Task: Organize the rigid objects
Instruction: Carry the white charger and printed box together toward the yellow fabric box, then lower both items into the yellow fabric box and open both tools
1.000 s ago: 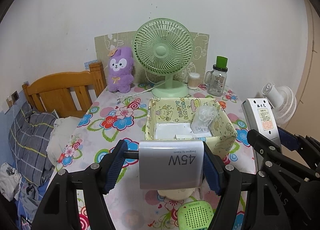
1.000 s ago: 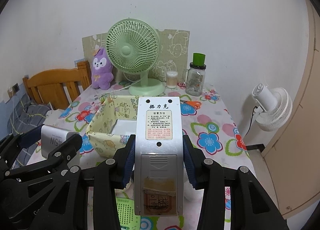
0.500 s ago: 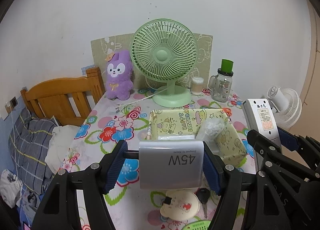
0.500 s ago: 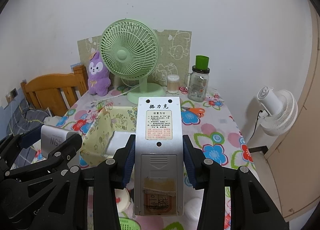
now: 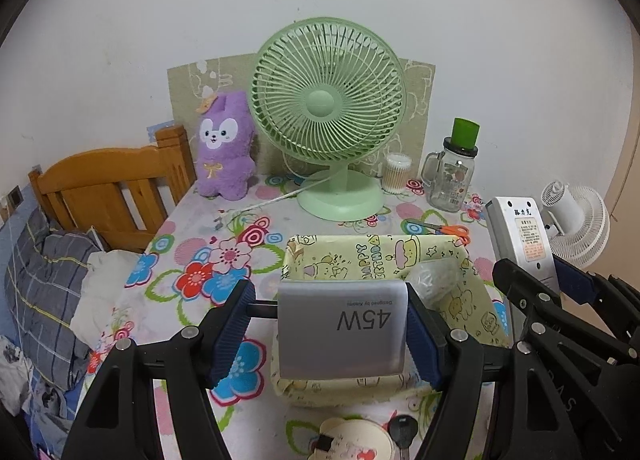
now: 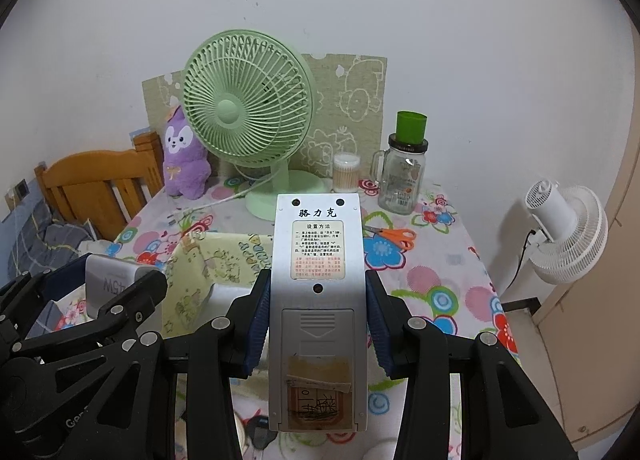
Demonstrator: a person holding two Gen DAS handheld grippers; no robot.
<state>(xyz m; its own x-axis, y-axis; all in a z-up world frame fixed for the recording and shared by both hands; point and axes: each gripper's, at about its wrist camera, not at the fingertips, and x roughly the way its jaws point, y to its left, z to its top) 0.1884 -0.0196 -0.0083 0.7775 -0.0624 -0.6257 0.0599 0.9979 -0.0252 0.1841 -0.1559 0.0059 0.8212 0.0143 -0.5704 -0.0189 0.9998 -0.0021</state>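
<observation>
the 45w charger (image 5: 342, 328) sits clenched crosswise in the left tool (image 5: 328, 324), held above the yellow fabric bin (image 5: 372, 256) mid-surface, likely for dropping in; the right tool (image 6: 318, 324) grips the remote control (image 6: 318, 300) lengthwise beside it.
</observation>
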